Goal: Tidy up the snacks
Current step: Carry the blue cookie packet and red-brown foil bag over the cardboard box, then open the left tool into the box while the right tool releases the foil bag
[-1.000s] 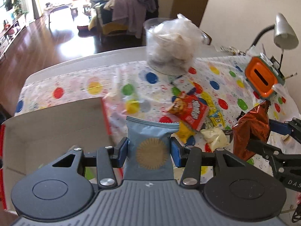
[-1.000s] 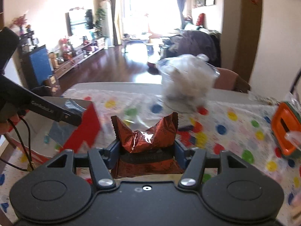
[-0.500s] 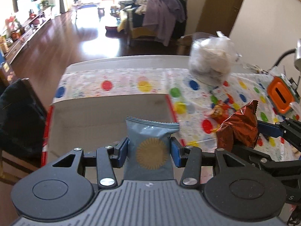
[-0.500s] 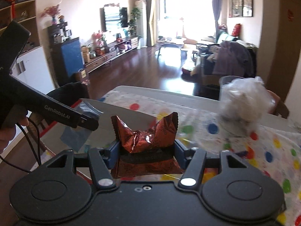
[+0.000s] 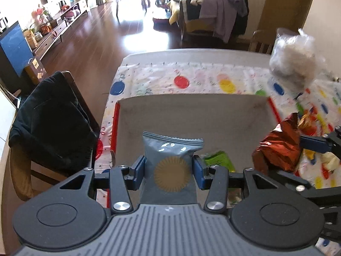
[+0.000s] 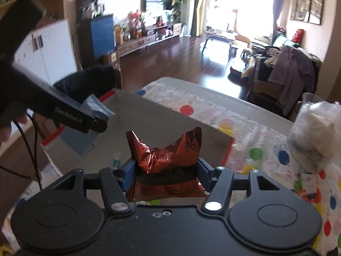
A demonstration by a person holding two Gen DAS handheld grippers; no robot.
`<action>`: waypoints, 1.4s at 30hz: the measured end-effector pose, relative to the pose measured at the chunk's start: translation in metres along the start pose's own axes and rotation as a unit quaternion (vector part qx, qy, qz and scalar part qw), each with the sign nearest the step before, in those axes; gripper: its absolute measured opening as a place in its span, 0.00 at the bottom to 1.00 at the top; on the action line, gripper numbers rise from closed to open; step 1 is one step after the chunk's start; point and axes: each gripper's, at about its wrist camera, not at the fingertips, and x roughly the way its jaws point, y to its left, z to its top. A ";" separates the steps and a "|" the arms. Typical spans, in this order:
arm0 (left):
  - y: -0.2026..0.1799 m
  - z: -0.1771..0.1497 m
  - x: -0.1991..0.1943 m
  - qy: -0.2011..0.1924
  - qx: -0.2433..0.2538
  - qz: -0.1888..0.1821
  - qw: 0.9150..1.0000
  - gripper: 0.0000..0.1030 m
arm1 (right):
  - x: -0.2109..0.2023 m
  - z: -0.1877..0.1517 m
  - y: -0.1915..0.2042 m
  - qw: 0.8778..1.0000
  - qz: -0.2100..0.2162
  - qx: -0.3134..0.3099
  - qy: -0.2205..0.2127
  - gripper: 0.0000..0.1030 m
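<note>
My left gripper (image 5: 169,170) is shut on a grey-blue snack packet (image 5: 171,160) with a gold sun disc, held above the open cardboard box (image 5: 191,111) with red edges. A green packet (image 5: 217,160) lies inside the box just right of it. My right gripper (image 6: 166,170) is shut on a crumpled red-brown foil snack bag (image 6: 166,153), over the box's (image 6: 166,115) right side. That foil bag (image 5: 279,147) shows at the right of the left wrist view. The left gripper (image 6: 93,119) with the grey-blue packet (image 6: 96,106) appears at the left of the right wrist view.
A polka-dot cloth (image 5: 202,79) covers the table. A clear plastic bag of white items (image 5: 294,57) stands at the back right. Loose snacks (image 5: 309,123) lie right of the box. A chair with a black coat (image 5: 49,117) stands left of the table.
Both grippers have swung left with their snacks, from over the scattered snacks to above the cardboard box. The box now fills the middle of both views. The grips are unchanged.
</note>
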 end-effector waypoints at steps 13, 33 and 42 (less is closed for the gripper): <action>-0.023 0.001 0.044 0.058 0.081 -0.001 0.995 0.45 | 0.053 -0.010 0.023 0.997 0.026 -0.016 0.077 0.57; -0.028 0.000 0.038 0.075 0.059 -0.009 0.995 0.51 | 0.028 -0.021 0.016 0.997 0.029 0.019 0.075 0.67; -0.036 -0.005 0.002 0.030 0.050 -0.030 0.998 0.57 | -0.015 -0.016 -0.003 0.998 0.037 0.044 0.033 0.75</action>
